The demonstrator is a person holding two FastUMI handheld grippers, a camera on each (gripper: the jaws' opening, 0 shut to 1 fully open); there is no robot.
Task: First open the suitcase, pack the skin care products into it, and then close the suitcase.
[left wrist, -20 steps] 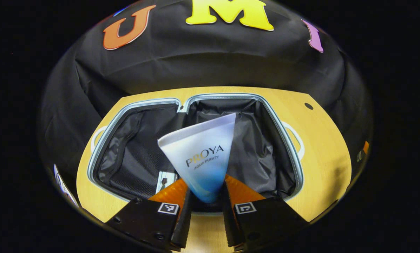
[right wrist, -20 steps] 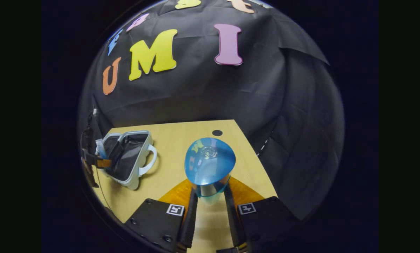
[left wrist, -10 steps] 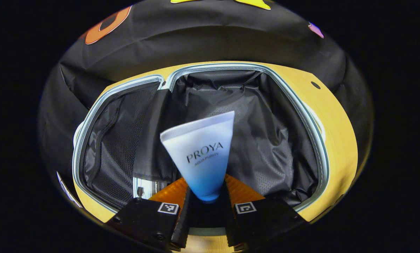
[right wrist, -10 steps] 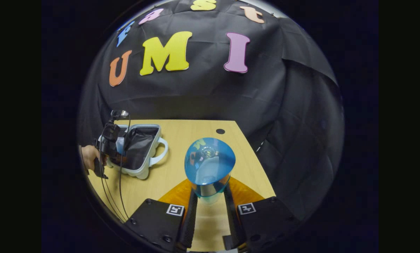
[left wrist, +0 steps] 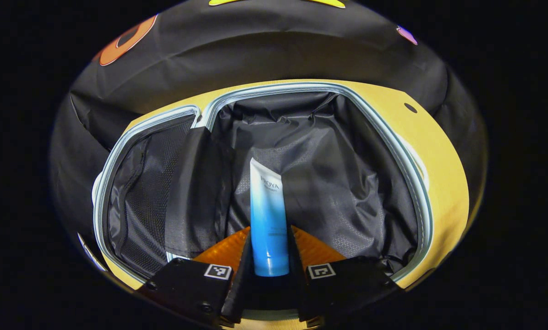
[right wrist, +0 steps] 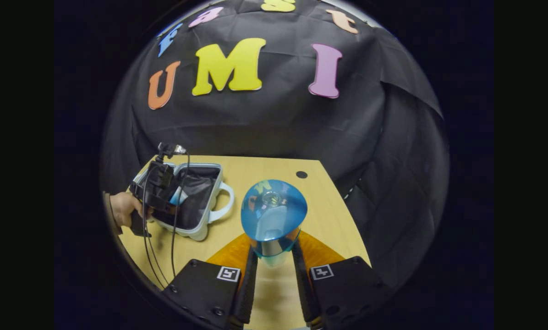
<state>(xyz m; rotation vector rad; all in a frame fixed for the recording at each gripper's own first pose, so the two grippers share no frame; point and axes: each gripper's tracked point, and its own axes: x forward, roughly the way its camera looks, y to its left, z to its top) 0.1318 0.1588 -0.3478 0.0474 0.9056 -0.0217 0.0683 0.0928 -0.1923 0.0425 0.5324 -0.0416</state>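
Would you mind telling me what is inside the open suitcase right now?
Inside the suitcase, the tube lies on the dark lining of the right half, between the left tongs. The left half shows a mesh pocket; its contents are hidden.

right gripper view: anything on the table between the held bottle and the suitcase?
No. In the right gripper view, only bare table lies between the bottle and the suitcase.

Left gripper view looks closely down into the suitcase (left wrist: 329,183); right gripper view sees it (right wrist: 196,231) from afar.
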